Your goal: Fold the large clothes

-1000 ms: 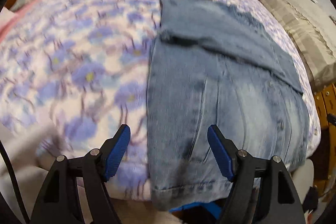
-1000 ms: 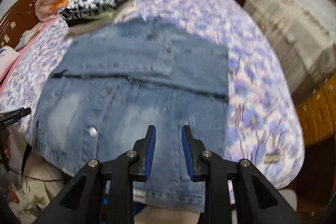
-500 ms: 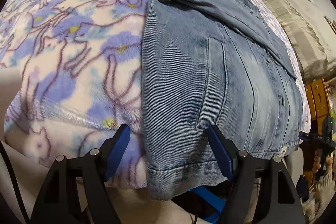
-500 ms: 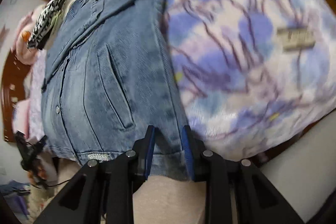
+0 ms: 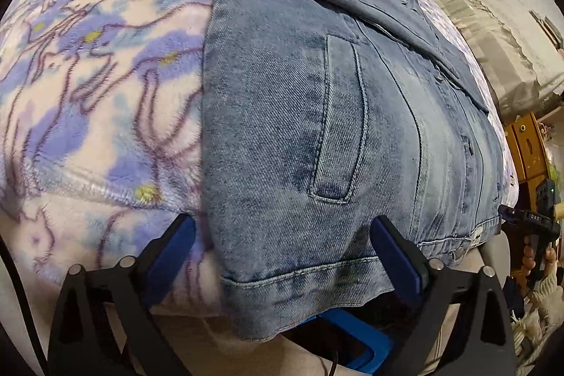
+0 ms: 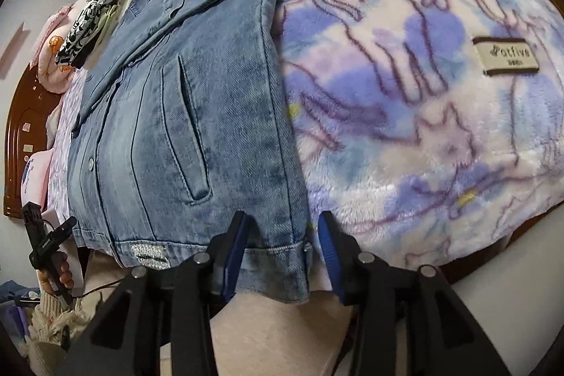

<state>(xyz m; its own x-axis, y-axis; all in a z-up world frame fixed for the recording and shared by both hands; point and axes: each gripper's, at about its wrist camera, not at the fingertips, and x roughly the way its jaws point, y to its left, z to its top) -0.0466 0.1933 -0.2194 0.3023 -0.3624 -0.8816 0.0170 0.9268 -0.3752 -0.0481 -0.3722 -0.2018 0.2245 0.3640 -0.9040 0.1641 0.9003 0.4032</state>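
Observation:
A blue denim jacket lies on the bed with its sleeves folded across the chest; its hem hangs over the near bed edge. It also shows in the right wrist view. My left gripper is open, its blue fingers straddling the jacket's left hem corner. My right gripper is open, its fingers on either side of the jacket's right hem corner.
A purple flowered fleece blanket covers the bed, with a brand label on it. Folded clothes are stacked at the far end by a pink pillow. A wooden headboard and a wooden cabinet stand nearby.
Both grippers have dropped low to the bed's near edge and closed in on the hem corners. The right gripper has opened from nearly shut.

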